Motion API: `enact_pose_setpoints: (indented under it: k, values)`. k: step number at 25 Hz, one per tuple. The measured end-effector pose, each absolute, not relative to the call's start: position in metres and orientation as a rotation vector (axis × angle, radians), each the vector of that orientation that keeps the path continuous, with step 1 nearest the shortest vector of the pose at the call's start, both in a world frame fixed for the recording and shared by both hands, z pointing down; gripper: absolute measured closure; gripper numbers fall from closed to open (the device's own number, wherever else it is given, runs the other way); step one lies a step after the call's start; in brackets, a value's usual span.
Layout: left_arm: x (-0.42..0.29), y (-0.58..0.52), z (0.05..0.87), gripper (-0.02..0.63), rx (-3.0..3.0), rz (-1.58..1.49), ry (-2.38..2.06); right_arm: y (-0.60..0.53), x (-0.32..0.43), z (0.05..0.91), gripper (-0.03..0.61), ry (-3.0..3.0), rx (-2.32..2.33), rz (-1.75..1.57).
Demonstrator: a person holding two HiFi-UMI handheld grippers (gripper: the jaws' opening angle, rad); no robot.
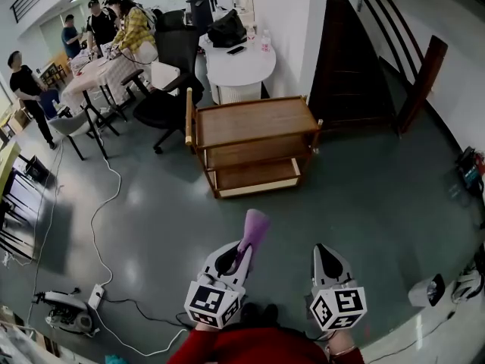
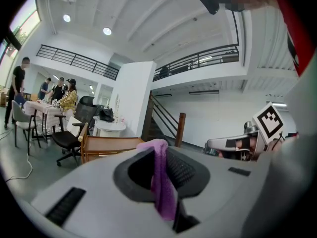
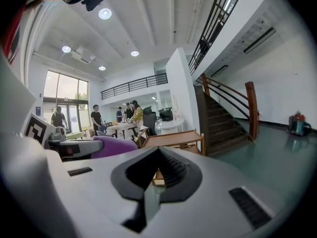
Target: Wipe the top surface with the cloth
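A wooden cart (image 1: 254,120) with three shelves stands on the grey floor ahead of me, its top bare. My left gripper (image 1: 242,253) is shut on a purple cloth (image 1: 255,229), whose free end sticks out past the jaws toward the cart. In the left gripper view the cloth (image 2: 161,182) hangs down between the jaws of the left gripper (image 2: 161,151), with the cart (image 2: 106,144) beyond. My right gripper (image 1: 325,253) is shut on nothing, level with the left one and well short of the cart. The right gripper view shows the cart (image 3: 173,139) and the cloth (image 3: 106,147).
Behind the cart stand a white round table (image 1: 241,63) and a black office chair (image 1: 167,101). A staircase (image 1: 356,67) rises at the right. Several people (image 1: 114,25) are at a table far left. A cable (image 1: 98,211) and a device (image 1: 68,309) lie on the floor at left.
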State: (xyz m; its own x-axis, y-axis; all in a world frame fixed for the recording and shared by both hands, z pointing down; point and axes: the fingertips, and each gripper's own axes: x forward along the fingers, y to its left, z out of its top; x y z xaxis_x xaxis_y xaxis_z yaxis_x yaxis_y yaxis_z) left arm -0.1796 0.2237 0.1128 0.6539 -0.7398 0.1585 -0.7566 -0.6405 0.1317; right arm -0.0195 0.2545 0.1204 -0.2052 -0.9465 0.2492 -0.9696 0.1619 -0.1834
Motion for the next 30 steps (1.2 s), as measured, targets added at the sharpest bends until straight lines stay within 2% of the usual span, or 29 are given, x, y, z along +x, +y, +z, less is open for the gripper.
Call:
enact_pose_setpoints:
  k: [14, 22, 30]
  values:
    - [-0.176, 0.161, 0.133, 0.559, 2.649, 0.182, -1.27, 0.19, 0.022, 0.13, 0.574, -2.229, 2.013, 0.482]
    - [-0.114, 0.058, 0.158, 0.56, 2.58, 0.209, -1.363, 0.083, 0.094, 0.143, 0.574, -2.29, 1.967, 0.465]
    - [-0.052, -0.028, 0.141, 0.56, 2.518, 0.236, -1.466, -0.007, 0.166, 0.147, 0.574, -2.298, 1.865, 0.576]
